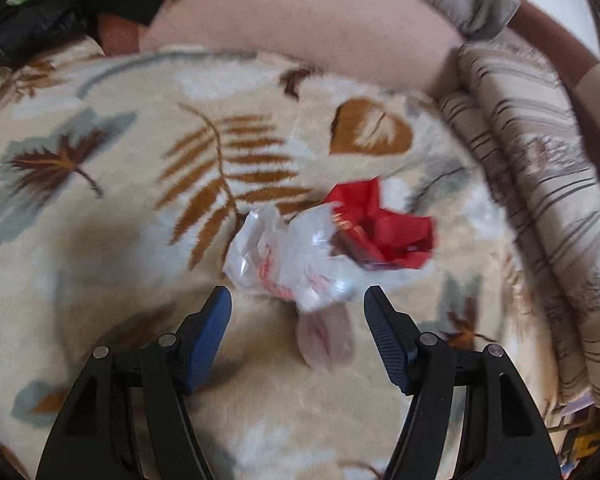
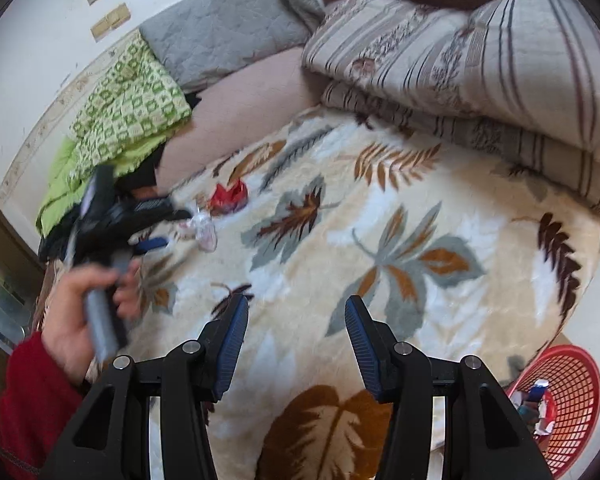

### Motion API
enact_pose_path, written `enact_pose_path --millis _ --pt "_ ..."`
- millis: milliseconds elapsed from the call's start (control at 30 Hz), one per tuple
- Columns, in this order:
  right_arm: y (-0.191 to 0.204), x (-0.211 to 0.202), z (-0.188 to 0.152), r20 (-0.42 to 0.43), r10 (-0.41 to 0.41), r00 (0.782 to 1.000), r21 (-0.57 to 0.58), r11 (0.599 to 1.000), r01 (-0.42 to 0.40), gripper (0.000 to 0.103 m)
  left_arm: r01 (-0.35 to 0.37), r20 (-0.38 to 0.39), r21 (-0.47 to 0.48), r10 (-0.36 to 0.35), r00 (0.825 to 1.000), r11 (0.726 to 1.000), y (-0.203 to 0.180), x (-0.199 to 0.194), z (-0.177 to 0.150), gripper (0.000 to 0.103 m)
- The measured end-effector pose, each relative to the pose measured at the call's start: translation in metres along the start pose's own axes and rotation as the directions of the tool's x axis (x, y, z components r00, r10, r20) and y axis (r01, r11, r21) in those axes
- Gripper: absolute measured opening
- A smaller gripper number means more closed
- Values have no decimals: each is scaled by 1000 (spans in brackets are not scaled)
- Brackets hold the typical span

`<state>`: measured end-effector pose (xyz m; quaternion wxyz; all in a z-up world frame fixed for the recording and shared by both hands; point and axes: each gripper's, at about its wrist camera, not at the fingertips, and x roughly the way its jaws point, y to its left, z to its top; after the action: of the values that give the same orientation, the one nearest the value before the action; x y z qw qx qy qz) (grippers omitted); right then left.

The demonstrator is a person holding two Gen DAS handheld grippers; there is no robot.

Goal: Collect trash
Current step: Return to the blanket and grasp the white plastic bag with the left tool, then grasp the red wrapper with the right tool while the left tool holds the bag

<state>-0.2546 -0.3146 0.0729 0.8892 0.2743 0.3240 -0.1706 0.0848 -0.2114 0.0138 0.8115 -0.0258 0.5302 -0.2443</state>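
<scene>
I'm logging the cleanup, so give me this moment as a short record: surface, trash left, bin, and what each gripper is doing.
surface: leaf-print blanket
trash left: crumpled clear bag touching a red wrapper
bin: red basket at the blanket's edge, some trash already inside
left gripper: open, just short of the clear bag, nothing gripped
right gripper: open, empty, over bare blanket

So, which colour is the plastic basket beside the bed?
Red, a lattice-walled basket; the right wrist view shows it best.
</scene>
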Motion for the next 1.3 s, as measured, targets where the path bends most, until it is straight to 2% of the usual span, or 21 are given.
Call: enact_pose_path --millis 67,100,200,267,467,567,667,700,833,967,1000,1033,1067,1200,1300 --pt "-1 7 -1 -26 9 1000 1 1000 -9 54 -2 41 26 1 999 1000 0 2 -3 60" --pt "-1 8 -1 -31 10 999 -2 1000 -10 54 6 59 59 -9 998 998 -1 -1 -5 48" --pt "1 10 3 -21 14 1000 -18 1000 -15 54 -2 99 73 -5 995 997 6 -20 -13 46" --pt "3 13 8 -22 18 1000 -27 999 -19 54 19 122 48 -25 992 999 16 -41 -18 46" --pt "26 49 49 -65 82 995 -46 995 -85 54 6 216 32 -13 976 999 33 -119 -53 46" --pt "45 91 84 -100 131 986 -40 990 -136 56 -9 252 12 6 968 1000 39 -134 -75 47" --pt "57 143 111 -124 143 982 -10 989 -145 56 -53 283 39 40 958 998 43 -130 -76 47" --pt "60 156 116 -142 142 980 1 990 -143 56 -71 282 42 56 958 997 45 -124 -73 47" --pt "66 218 138 -186 156 970 50 988 -149 56 -40 249 13 36 968 999 56 -110 -62 47" --pt "70 271 150 -217 157 964 82 986 -142 56 -72 254 67 53 966 995 49 -104 -59 47" --pt "71 281 150 -227 147 963 81 988 -132 54 -73 259 71 52 965 995 49 -104 -59 47" --pt "71 289 150 -233 153 960 88 987 -136 32 -69 260 75 48 965 995 49 -105 -59 47" --pt "71 293 148 -239 166 957 96 984 -147 23 -67 260 78 45 965 995 49 -105 -58 47" --pt "74 272 136 -181 180 967 101 981 -164 22 -71 269 95 43 962 993 44 -109 -64 47" --pt "72 227 124 -139 171 975 89 983 -160 22 -66 282 129 28 959 989 36 -117 -74 47"
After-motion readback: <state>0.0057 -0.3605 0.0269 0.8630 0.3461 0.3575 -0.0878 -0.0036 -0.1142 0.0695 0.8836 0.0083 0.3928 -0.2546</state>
